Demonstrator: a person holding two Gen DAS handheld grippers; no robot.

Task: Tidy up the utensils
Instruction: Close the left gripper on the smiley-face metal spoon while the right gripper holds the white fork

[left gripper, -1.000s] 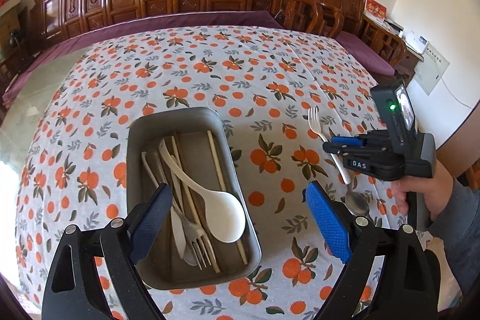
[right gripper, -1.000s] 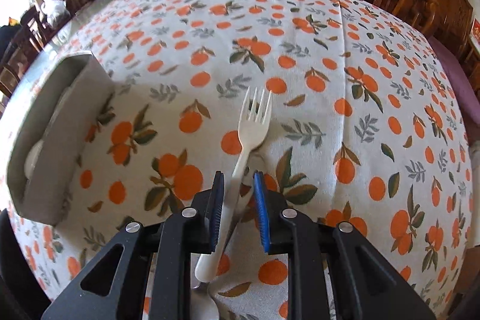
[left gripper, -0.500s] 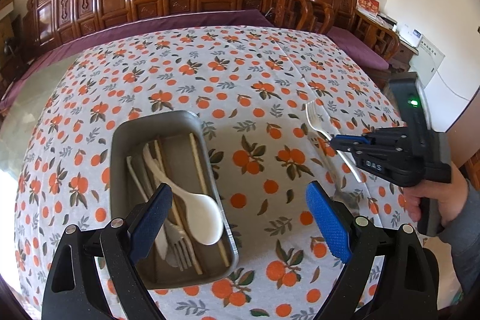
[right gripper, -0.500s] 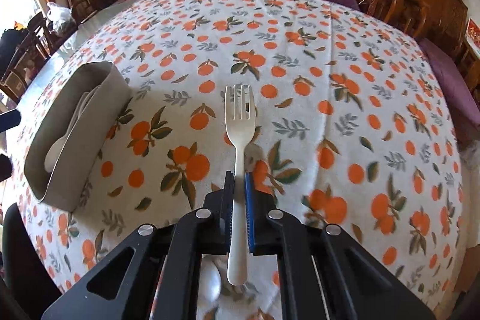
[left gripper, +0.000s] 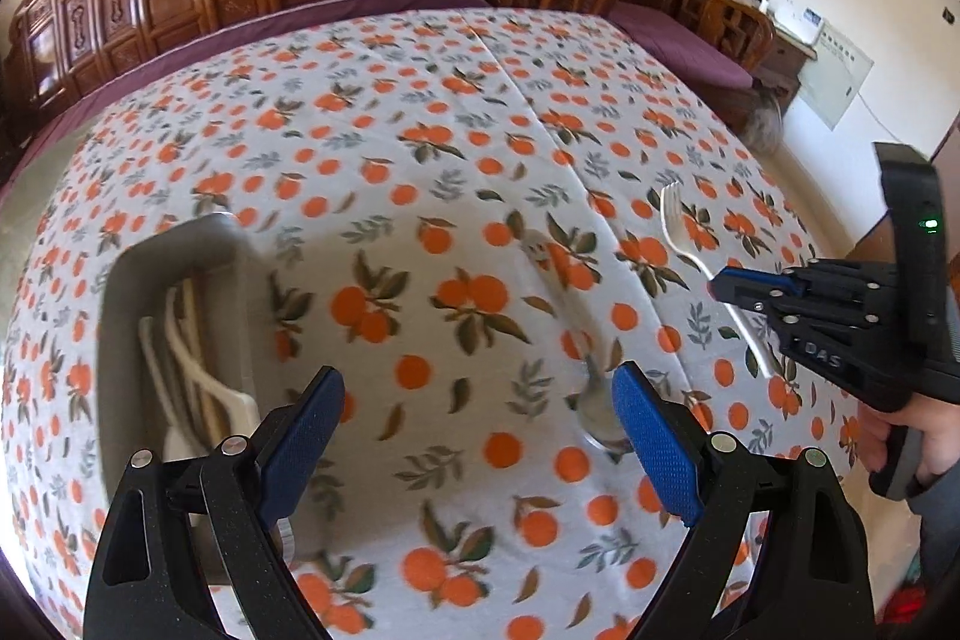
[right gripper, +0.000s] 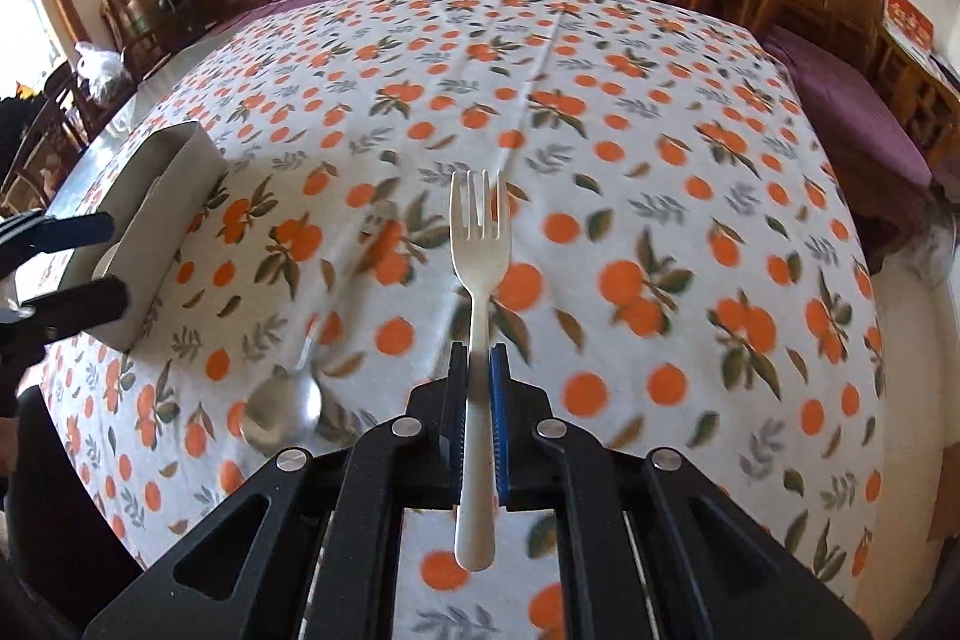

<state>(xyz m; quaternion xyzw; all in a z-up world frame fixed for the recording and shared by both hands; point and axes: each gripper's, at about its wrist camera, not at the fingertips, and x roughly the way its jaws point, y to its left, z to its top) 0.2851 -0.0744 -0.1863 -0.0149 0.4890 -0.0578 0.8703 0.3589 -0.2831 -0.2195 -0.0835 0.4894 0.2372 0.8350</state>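
Right wrist view: the right gripper [right gripper: 478, 370] clamps a white fork [right gripper: 478, 244] by its handle, tines forward, lifted clear of the orange-print tablecloth [right gripper: 660, 196], likely bound for the grey tray [right gripper: 162, 220] well to the fork's left. Only the left wrist view shows the utensils [left gripper: 180, 370] already in that tray, and the left gripper [left gripper: 480, 436] spread wide, empty, just beside a metal spoon [left gripper: 594, 400].

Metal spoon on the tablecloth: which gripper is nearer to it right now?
Left. The metal spoon lies just inside the open left gripper's right-hand finger. The right gripper, clamped on the white fork, sits off to the spoon's right, clear of it.
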